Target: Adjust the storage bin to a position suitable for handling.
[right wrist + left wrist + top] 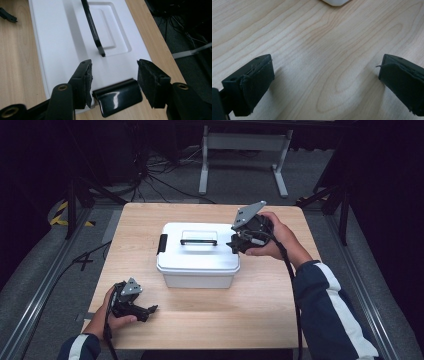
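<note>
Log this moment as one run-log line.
scene: white lidded box on wooden table | right gripper: open, jaws either side of black latch | left gripper: open, over bare table

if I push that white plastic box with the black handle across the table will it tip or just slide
The white plastic box with the black handle will probably slide: it looks low, wide and flat-bottomed on the smooth wooden table. Its walls look rigid, so it should keep its shape. Its weight cannot be judged, since the lid is closed.
</note>
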A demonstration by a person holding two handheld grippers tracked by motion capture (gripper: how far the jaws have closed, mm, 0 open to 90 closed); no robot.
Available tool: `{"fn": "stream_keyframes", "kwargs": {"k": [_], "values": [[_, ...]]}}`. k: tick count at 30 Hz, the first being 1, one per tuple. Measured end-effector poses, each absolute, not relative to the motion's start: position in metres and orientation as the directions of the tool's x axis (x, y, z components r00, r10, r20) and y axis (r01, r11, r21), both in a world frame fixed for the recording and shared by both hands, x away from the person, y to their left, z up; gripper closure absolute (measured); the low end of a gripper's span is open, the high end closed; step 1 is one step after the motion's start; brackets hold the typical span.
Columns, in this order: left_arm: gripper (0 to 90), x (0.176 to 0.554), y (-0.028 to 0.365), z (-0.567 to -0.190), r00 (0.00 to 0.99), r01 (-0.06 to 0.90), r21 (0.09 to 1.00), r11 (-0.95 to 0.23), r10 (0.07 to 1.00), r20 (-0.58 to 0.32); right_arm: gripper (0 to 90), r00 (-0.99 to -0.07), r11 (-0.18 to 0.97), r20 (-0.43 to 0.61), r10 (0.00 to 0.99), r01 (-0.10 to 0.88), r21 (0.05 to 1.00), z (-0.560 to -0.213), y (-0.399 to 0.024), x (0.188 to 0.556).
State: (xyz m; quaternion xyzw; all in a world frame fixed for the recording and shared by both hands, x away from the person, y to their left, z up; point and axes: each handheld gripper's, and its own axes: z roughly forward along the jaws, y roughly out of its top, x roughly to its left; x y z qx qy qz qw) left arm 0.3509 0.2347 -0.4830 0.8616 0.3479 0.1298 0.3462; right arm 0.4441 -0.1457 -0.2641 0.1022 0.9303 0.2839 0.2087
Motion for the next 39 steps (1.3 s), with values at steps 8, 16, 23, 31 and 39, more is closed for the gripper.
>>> {"fn": "stream_keyframes", "kwargs": {"k": [8,16,23,31,39], "values": [[0.6,0.336,0.247,-0.483,0.693,0.535,0.682,-0.499,0.721,-0.016,49.4,-0.912,0.862,-0.344,0.223,0.020,0.507,-0.270,-0.114,0.453],[0.6,0.327,0.254,-0.483,0.673,0.540,0.686,-0.487,0.740,-0.004,52.8,-0.927,0.887,-0.344,0.148,-0.029,0.460,-0.274,-0.085,0.465],[0.6,0.323,0.257,-0.484,0.666,0.544,0.687,-0.481,0.746,-0.006,70.9,-0.927,0.925,-0.361,0.103,-0.044,0.377,-0.284,-0.062,0.469],[0.6,0.324,0.257,-0.484,0.667,0.542,0.688,-0.482,0.745,-0.004,84.6,-0.913,0.956,-0.408,0.004,-0.115,0.268,-0.285,-0.050,0.465],[0.6,0.323,0.256,-0.484,0.666,0.545,0.687,-0.480,0.746,-0.007,84.7,-0.913,0.942,-0.409,0.011,-0.127,0.310,-0.282,-0.053,0.465]]}}
